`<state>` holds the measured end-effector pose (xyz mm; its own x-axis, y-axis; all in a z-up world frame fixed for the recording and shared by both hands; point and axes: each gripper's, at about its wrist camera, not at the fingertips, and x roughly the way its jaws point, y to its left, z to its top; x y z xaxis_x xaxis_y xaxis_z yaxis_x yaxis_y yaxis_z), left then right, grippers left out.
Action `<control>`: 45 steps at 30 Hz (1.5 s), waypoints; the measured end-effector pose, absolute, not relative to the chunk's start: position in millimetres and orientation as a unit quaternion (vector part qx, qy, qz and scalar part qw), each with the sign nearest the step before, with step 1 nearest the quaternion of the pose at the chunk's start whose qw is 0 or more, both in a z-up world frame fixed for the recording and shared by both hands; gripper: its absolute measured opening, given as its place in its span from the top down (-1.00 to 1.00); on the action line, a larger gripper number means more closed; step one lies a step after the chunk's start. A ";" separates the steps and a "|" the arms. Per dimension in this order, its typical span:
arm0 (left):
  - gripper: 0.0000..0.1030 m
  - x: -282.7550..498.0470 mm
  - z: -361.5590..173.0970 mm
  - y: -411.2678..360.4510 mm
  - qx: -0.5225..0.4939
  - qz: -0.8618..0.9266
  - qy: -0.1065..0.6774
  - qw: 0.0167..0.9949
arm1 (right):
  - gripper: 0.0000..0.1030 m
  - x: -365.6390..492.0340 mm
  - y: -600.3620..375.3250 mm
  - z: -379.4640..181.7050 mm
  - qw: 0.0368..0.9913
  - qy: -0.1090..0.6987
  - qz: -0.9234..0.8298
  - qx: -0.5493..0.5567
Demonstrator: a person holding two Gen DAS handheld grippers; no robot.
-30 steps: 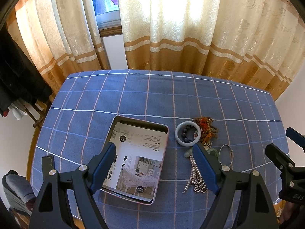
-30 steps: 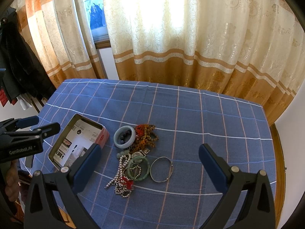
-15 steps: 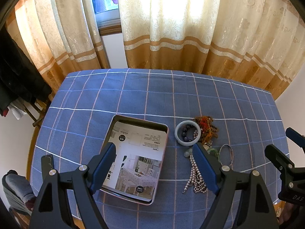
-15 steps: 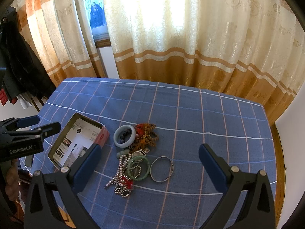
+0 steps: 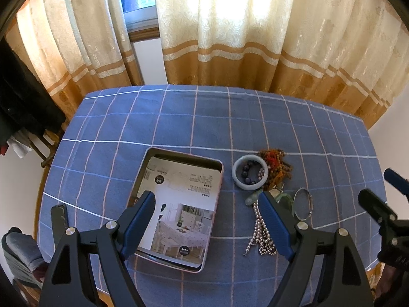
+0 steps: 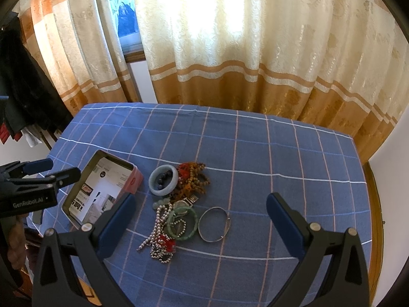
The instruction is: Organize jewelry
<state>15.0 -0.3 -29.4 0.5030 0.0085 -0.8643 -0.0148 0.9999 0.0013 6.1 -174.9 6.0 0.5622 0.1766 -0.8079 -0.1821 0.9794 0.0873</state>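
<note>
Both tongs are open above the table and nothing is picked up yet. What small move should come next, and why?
Probably lower the right tongs onto the silver bangle. It lies flat, apart from the tangled pile, nearest those tongs, and the open tin beside it holds no jewelry yet.

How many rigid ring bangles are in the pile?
3: a pale bangle nearest the tin, a green bangle mid-pile, and a thin metal bangle on the right edge. Others may hide under the beads.
</note>
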 end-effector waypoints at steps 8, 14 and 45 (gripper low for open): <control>-0.60 25.4 -60.3 -32.9 0.011 -0.037 0.524 0.851 | -0.90 2.9 -205.9 -30.8 0.863 0.499 0.078 0.008; -0.60 39.1 -91.8 -76.6 0.045 -0.073 0.537 0.839 | -0.74 -1.2 -227.4 -59.2 0.838 0.541 0.069 0.011; 0.87 59.8 -157.2 -120.8 0.062 -0.110 0.578 0.806 | 0.88 47.9 -225.3 -154.0 0.792 0.601 0.109 -0.003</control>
<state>59.8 -120.8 -157.2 0.3069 -0.1055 -0.9459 0.2482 0.9683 -0.0275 47.9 -225.3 -154.0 0.2551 0.1687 -0.9521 -0.1760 0.9763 0.1258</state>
